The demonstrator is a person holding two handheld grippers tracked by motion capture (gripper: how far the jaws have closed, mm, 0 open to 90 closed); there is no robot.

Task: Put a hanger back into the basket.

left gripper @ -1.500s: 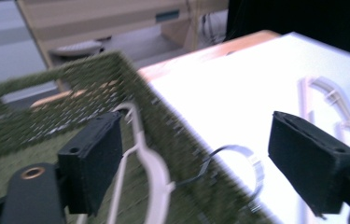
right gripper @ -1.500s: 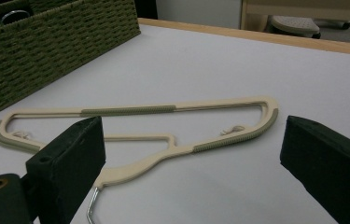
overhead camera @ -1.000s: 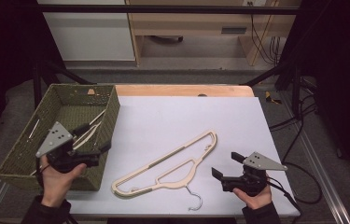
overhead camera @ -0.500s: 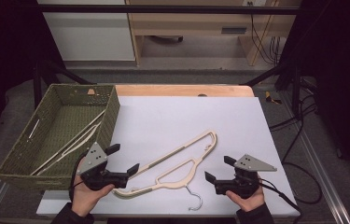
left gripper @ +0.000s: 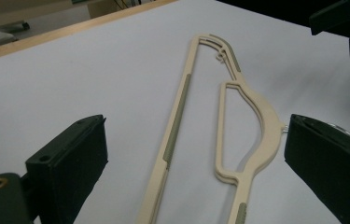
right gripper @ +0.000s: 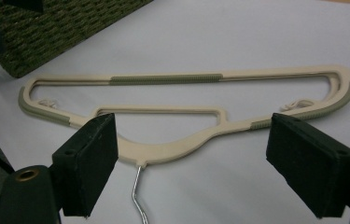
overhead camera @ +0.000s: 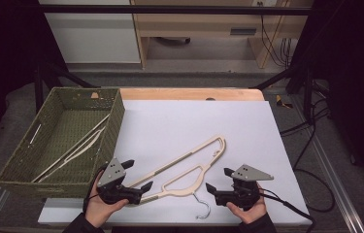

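high view: the cream clothes hanger lies flat on the white table, just right of the green woven basket. left gripper sits at its lower end, jaws spread, gripping nothing. right gripper near the hook, jaws just been closing a bit, nothing held.
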